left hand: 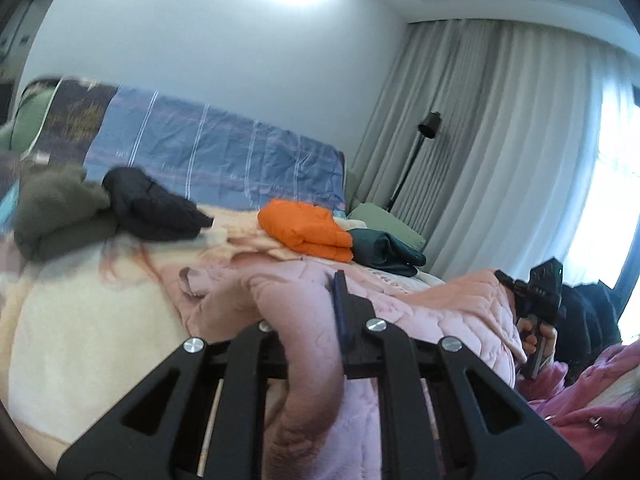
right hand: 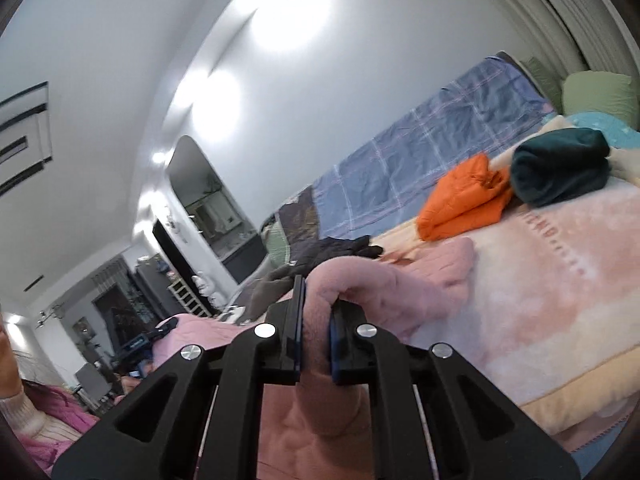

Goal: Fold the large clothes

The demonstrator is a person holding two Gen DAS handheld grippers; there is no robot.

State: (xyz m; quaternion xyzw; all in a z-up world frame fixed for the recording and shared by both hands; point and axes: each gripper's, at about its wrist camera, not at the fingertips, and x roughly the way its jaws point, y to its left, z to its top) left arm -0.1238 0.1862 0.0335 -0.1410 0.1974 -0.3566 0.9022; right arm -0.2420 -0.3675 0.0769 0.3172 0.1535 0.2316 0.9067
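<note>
Spanning both grippers, the pink jacket (left hand: 420,304) runs lengthwise between them above the bed (left hand: 80,320). The left gripper (left hand: 316,320) and right gripper (right hand: 316,320) each have their fingers clamped on a fold of its edge, equally near.

Layout on the bed (left hand: 60,360): jacket (left hand: 440,312) lies nearest, pinched at either end by the left gripper (left hand: 312,320) and right gripper (right hand: 316,320). Two folded garments (left hand: 308,232) (touching) lie at one o'clock; crumpled clothes (left hand: 108,208) at ten; quilt (left hand: 216,152) behind, against the wall.
</note>
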